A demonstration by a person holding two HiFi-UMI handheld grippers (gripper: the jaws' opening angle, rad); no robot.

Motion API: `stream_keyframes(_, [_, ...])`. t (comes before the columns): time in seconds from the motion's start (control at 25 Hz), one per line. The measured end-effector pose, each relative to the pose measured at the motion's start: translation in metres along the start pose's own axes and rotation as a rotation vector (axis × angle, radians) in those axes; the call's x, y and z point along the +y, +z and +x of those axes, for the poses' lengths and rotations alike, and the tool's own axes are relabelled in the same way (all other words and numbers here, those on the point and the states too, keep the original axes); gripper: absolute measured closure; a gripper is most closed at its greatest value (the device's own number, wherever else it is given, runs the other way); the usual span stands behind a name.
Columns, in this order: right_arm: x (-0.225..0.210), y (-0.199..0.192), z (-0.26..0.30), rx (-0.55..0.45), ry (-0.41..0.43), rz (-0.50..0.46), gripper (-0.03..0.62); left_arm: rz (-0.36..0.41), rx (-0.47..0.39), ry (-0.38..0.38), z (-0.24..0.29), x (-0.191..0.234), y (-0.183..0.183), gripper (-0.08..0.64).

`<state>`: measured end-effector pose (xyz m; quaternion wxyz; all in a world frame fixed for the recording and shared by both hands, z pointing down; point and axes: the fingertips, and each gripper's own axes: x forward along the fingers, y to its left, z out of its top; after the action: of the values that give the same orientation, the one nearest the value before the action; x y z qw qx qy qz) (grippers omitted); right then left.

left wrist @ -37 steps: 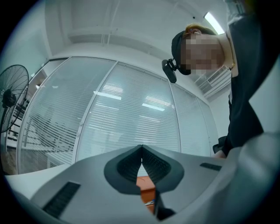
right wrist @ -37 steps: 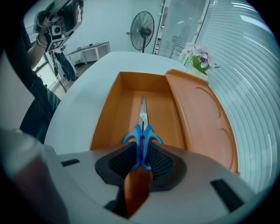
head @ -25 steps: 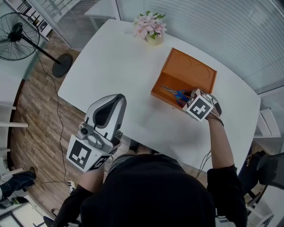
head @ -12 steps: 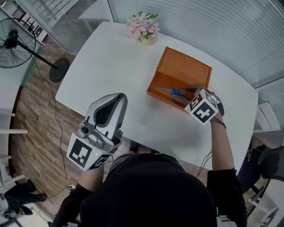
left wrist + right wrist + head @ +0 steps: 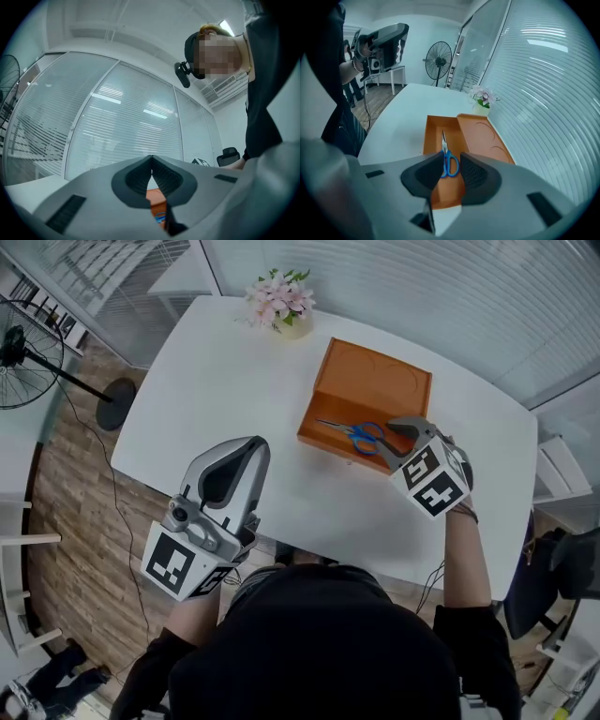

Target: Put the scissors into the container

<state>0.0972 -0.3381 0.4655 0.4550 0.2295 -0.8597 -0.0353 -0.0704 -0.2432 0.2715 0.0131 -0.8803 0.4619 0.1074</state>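
The scissors lie flat inside the container, in its long narrow tray. Their blue handles are at the end nearest the right claw and the blades point along the tray toward its far end. In the right gripper view the scissors rest on the orange floor of the container, wholly within its walls as far as I can see. The lid lies open flat beside the tray.

The right claw is released: its two jaws stand apart, and nothing sits between the pads. The handles show through the gap, but they lie below on the tray floor and seem untouched. This claw hangs just over the near end of the container.

The left claw is clenched on nothing, its jaws meeting at the tips in its own view. It is held up near the person's body, well apart from the container and off the edge of the surface.

I judge the task done in substance: the scissors are in and let go. What is left looks small, only drawing the right claw clear without catching the handles. The task does not ask for the lid to be closed
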Motion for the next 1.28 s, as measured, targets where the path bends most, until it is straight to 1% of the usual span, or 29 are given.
stream_keyframes(0.16, [-0.001,0.009,-0.018,-0.052,-0.042,0.029,0.482,-0.002,0.002,-0.022,0.004,-0.003,0.0,0.548])
stream_keyframes(0.4, [-0.004,0.03,-0.051,-0.178,-0.109,0.09,0.494,-0.023,-0.014,-0.056,0.013,-0.009,0.002,0.548])
stream_keyframes(0.76, [-0.008,0.048,-0.09,-0.353,-0.19,0.185,0.508,-0.019,-0.012,-0.095,0.02,-0.013,0.0,0.548])
stream_keyframes(0.96, [-0.009,0.051,-0.107,-0.424,-0.218,0.234,0.511,-0.024,-0.02,-0.117,0.026,-0.017,0.001,0.548])
stream_keyframes(1.04, [-0.01,0.053,-0.113,-0.447,-0.235,0.245,0.523,-0.024,-0.016,-0.124,0.028,-0.017,-0.002,0.548])
stream_keyframes(1.12, [-0.008,0.056,-0.121,-0.46,-0.245,0.245,0.552,-0.024,-0.017,-0.132,0.029,-0.019,-0.002,0.548])
stream_keyframes(1.28, [-0.013,0.057,-0.132,-0.482,-0.295,0.263,0.561,-0.026,-0.019,-0.145,0.032,-0.021,-0.001,0.548])
